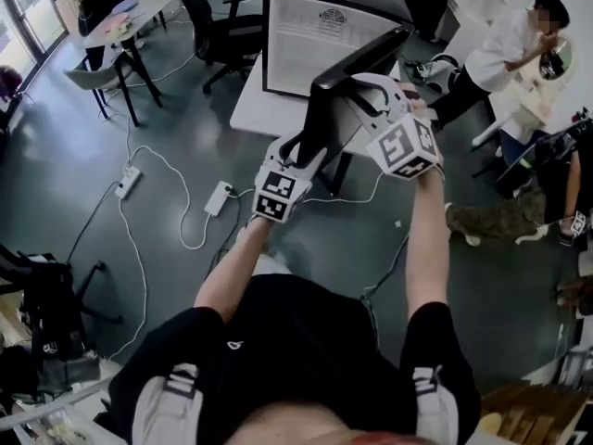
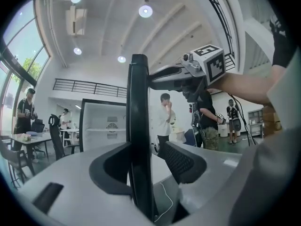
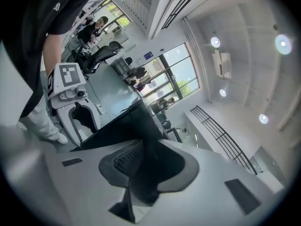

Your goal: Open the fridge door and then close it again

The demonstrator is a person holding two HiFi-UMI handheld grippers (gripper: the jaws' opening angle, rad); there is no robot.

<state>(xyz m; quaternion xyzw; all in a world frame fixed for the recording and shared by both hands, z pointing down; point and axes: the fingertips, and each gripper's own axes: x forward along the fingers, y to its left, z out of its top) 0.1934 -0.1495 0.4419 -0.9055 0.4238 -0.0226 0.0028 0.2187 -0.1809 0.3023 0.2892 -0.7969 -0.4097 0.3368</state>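
Note:
The fridge [image 1: 320,31] is a white cabinet with a black frame, also visible far off in the left gripper view [image 2: 104,126]. Its black door [image 1: 335,86] stands swung out toward me, edge on. My left gripper [image 1: 310,156] straddles the door's edge [image 2: 139,140]. The edge lies against the left pad [image 2: 113,166], and a sliver of floor shows before the right pad [image 2: 182,160]. My right gripper [image 1: 372,89] sits higher on the same edge. In its own view the dark door edge [image 3: 141,140] fills the space between the pads, so it is shut on the door.
Cables and power strips [image 1: 128,182] trail over the grey floor at the left. Office chairs [image 1: 222,26] and a desk [image 1: 130,17] stand behind. A white table [image 1: 269,109] is next to the fridge. A person in a white shirt [image 1: 510,44] stands at the right.

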